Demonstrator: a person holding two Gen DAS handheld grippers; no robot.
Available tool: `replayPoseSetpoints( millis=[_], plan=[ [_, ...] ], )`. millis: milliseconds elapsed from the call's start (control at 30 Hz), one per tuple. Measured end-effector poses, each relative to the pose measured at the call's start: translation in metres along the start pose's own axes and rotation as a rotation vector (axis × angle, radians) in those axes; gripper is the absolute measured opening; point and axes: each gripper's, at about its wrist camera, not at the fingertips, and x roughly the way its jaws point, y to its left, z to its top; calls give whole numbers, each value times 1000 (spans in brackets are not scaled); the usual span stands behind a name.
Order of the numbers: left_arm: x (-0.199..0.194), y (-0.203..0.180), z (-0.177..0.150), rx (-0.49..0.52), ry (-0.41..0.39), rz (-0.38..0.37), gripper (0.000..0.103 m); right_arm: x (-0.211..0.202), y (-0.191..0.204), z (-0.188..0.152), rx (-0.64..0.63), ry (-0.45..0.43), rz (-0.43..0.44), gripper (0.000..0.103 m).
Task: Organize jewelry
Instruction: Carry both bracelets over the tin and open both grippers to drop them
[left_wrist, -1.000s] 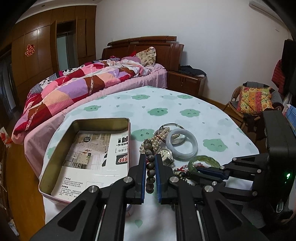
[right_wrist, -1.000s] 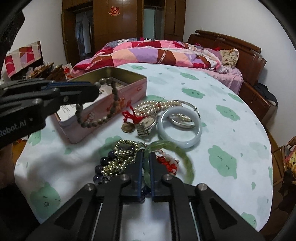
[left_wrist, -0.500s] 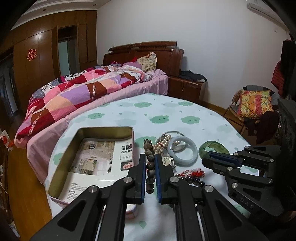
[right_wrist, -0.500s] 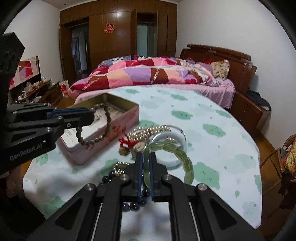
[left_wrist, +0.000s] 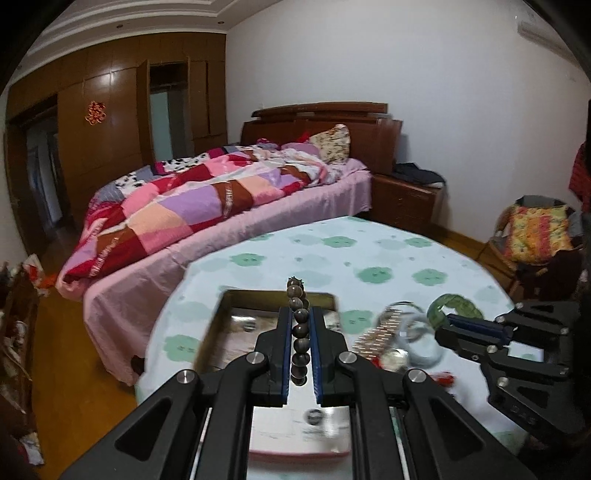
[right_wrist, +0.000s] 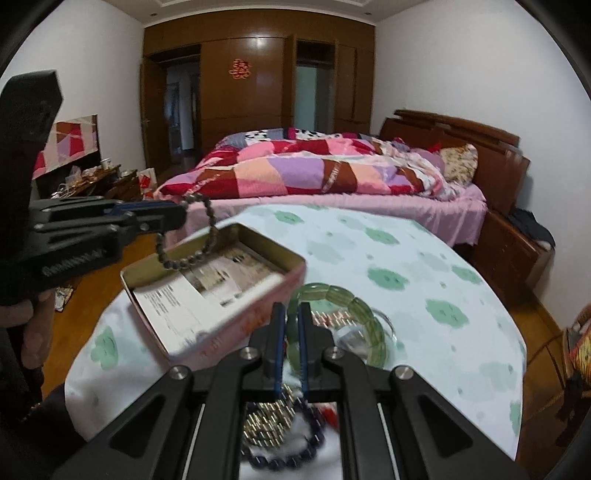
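Both bracelets have left the counter (right_wrist: 424, 258) since a second ago. Your left tool (left_wrist: 299, 325) pinches the brown bead bracelet (left_wrist: 297, 314) above the open tin (right_wrist: 221, 284); your right tool (right_wrist: 290, 321) clamps the green bangle (right_wrist: 343, 299) beside it. Both are placed for release into the tin.

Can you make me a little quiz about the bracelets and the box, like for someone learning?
1. True or false: the left gripper is shut on the green bracelet.
2. Which gripper holds the brown bead bracelet? A) left B) right C) neither
3. Fill in: the tin box lies open on the round ____.

Key
1. False: the right gripper is shut on the green bracelet.
2. A: the beads hang from the left gripper, over the tin box.
3. table, with a cloud-patterned cloth.
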Motion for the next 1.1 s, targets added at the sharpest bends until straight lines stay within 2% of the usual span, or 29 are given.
replayPoseSetpoints(
  millis=[200,400,800,1100],
  plan=[
    [22,24,-3,-30,32,43,8,26,21,22,-38,-3,51,8],
    [45,38,-7,-51,62,55,8,56,35,32,-77,6,64,8],
    [67,48,-16,-68,104,56,8,97,38,26,-90,86,60,8],
    [76,51,-22,-69,125,62,9,101,45,23,-101,109,63,8]
  ],
)
